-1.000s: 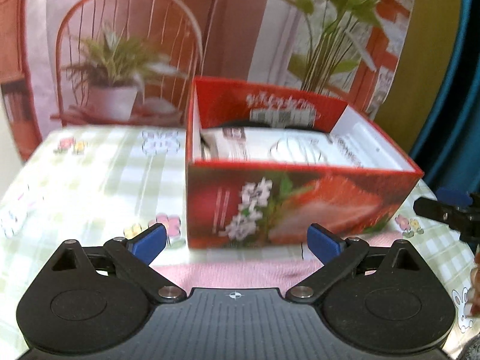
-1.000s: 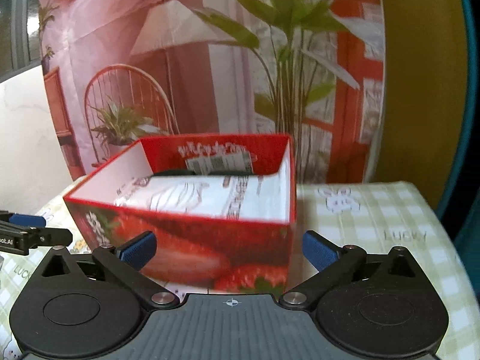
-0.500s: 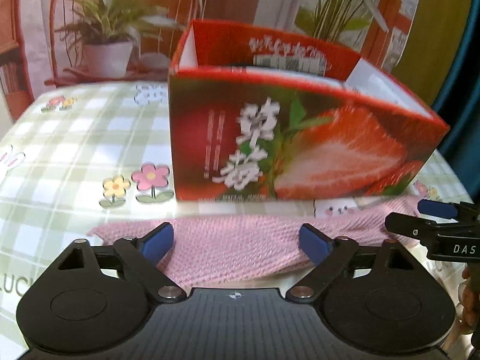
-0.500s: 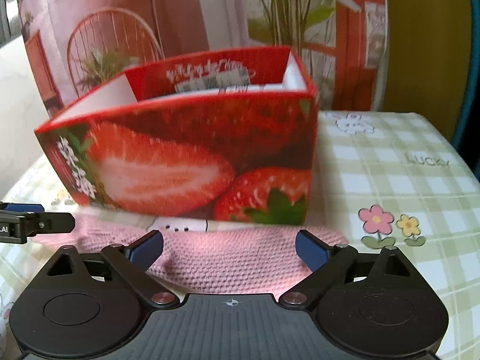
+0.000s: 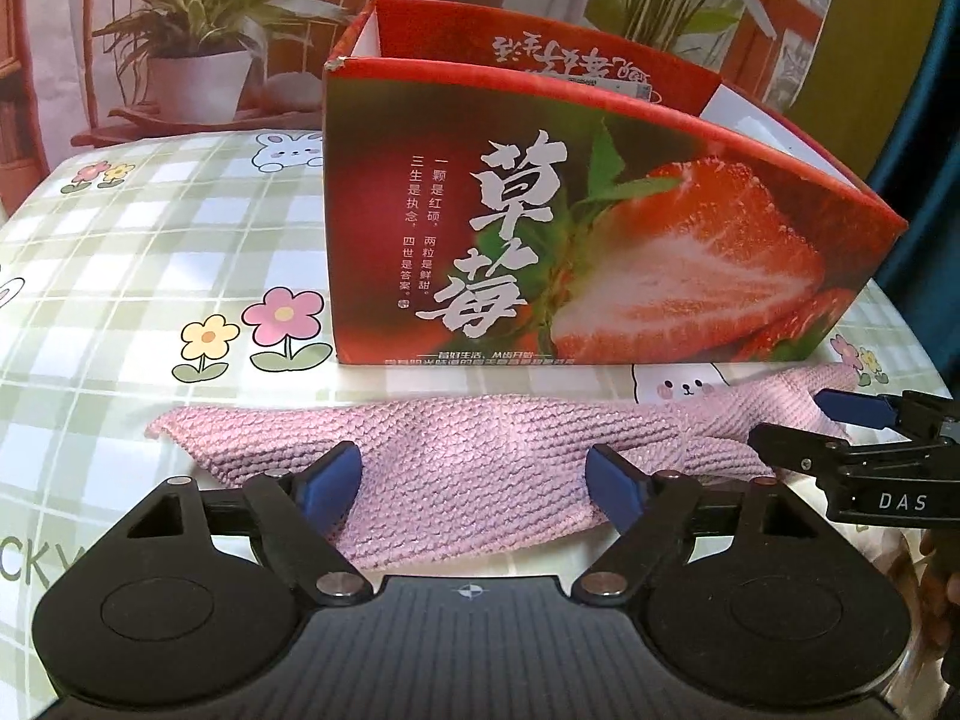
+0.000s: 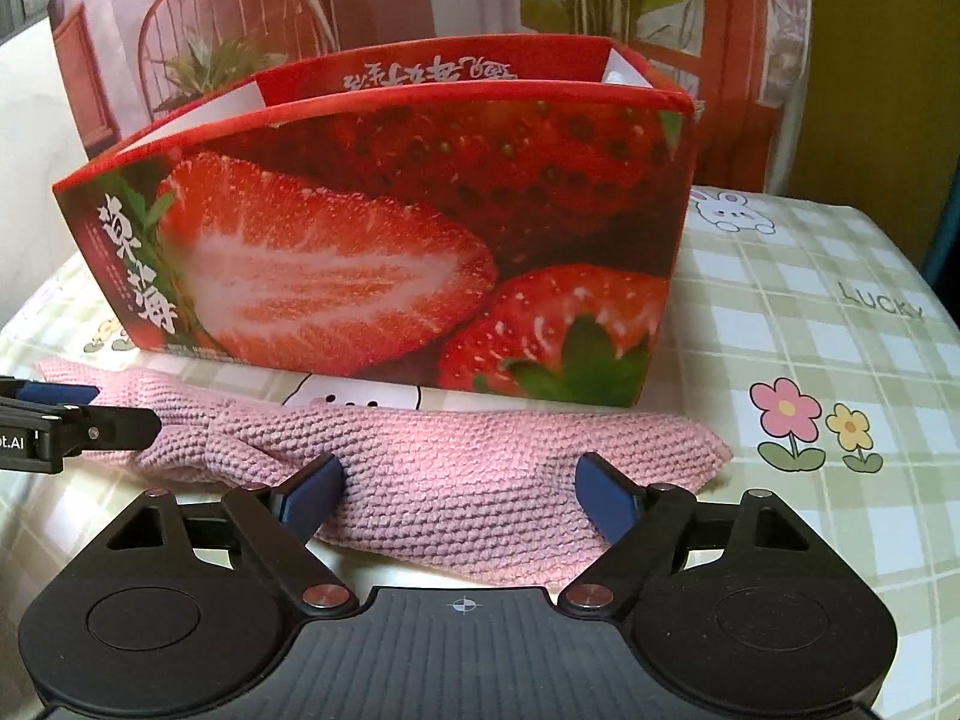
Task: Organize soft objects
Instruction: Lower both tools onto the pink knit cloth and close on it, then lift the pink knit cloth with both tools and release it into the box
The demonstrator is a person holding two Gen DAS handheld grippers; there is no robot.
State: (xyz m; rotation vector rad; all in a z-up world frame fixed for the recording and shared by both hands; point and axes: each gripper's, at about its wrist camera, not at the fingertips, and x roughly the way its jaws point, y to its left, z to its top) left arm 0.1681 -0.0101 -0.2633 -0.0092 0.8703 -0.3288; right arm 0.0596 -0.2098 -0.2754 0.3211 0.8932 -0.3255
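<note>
A pink knitted cloth lies stretched flat on the table in front of a red strawberry-print box. My left gripper is low over the cloth's left half, its jaws wide and closing, with the cloth between the blue pads but not pinched. My right gripper stands the same way over the cloth's right half, jaws closing, in front of the box. Each gripper shows in the other's view: the right gripper over the cloth's right end, the left gripper over its left end.
The table wears a green checked cover printed with flowers and rabbits. A potted plant and a wire-back chair stand behind the table at the left. A hand shows at the right edge. The box's inside is hidden from this low angle.
Both grippers have sunk toward the table, so the views no longer look into the box. The pink cloth now lies between each pair of pads, and both pairs have narrowed.
</note>
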